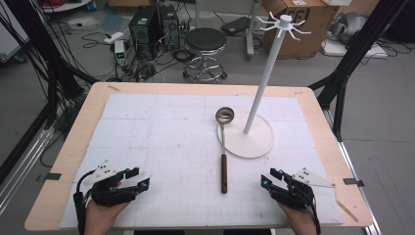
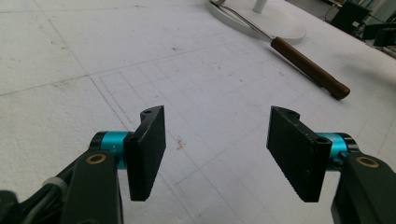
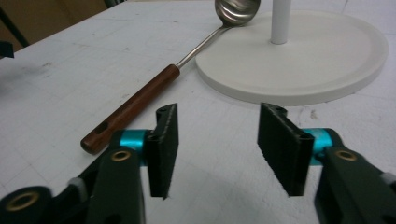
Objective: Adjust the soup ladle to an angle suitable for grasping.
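A steel ladle [image 1: 224,147] with a brown wooden handle lies on the white mat, its bowl [image 1: 224,115] resting on the edge of a white stand's round base [image 1: 254,139]. The stand's pole [image 1: 262,83] rises to a ring of white hooks [image 1: 284,22]. My left gripper [image 1: 137,178] rests near the front left of the mat, open, nothing between its pads [image 2: 147,151]. My right gripper [image 1: 270,177] sits at the front right, open and empty; the ladle handle [image 3: 130,107] lies just ahead to its left and the base [image 3: 299,60] ahead. The handle [image 2: 308,67] also shows far right in the left gripper view.
The wooden table [image 1: 73,147] carries a white gridded mat [image 1: 166,137]. Beyond its far edge stand a black stool [image 1: 205,46], computer boxes [image 1: 151,24] with cables, and a cardboard box [image 1: 303,24]. Black frame legs [image 1: 342,73] flank the table.
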`<state>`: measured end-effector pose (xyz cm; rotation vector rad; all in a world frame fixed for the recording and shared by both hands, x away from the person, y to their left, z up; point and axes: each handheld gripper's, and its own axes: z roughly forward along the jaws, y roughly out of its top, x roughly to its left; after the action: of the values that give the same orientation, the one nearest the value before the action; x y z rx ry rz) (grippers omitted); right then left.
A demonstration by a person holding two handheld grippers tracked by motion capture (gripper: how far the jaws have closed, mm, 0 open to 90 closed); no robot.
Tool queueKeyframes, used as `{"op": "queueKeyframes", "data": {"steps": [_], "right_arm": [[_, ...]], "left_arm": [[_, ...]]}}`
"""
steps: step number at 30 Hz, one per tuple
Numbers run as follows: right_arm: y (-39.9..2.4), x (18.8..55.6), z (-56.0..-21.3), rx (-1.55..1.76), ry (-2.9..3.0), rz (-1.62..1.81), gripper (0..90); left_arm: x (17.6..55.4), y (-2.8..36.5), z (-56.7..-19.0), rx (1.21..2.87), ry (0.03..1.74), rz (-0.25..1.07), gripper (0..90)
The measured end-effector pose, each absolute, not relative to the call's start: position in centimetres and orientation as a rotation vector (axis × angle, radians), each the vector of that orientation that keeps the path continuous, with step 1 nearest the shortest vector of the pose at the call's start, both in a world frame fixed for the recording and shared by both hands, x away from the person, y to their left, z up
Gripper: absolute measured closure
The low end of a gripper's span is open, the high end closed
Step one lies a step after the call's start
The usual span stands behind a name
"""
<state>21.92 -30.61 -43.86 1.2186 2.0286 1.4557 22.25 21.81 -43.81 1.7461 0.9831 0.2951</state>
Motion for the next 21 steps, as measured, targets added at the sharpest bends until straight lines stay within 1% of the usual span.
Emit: {"op": "queueKeyframes", "data": {"steps": [1, 2, 5, 7, 15, 21], "right_arm": [[-30.5, 21.9, -43.8, 1.214, 2.035, 1.461, 61.8], [-30.5, 21.9, -43.8, 1.206, 2.045, 1.475, 68.6], [-29.9, 22.1, -43.6, 1.146, 2.119, 1.516, 84.6], [-29.1, 22.3, -43.6, 1.103, 2.176, 1.517, 89.1], [-25.1, 23.4, -44.5, 1.005, 2.433, 1.444, 89.2], [-23.1, 24.7, -45.2, 1.051, 2.589, 1.397, 89.3]], "left_arm": [[22.3, 21.8, -43.8, 1.746, 0.983, 0.294, 38.0], [22.3, 21.8, -43.8, 1.746, 0.983, 0.294, 37.9], [22.3, 21.8, -43.8, 1.743, 0.985, 0.293, 38.0], [22.4, 21.8, -43.8, 1.747, 0.981, 0.294, 38.0], [22.2, 22.1, -43.7, 1.733, 0.987, 0.300, 37.9], [22.2, 22.3, -43.6, 1.720, 0.994, 0.302, 37.9]]}}
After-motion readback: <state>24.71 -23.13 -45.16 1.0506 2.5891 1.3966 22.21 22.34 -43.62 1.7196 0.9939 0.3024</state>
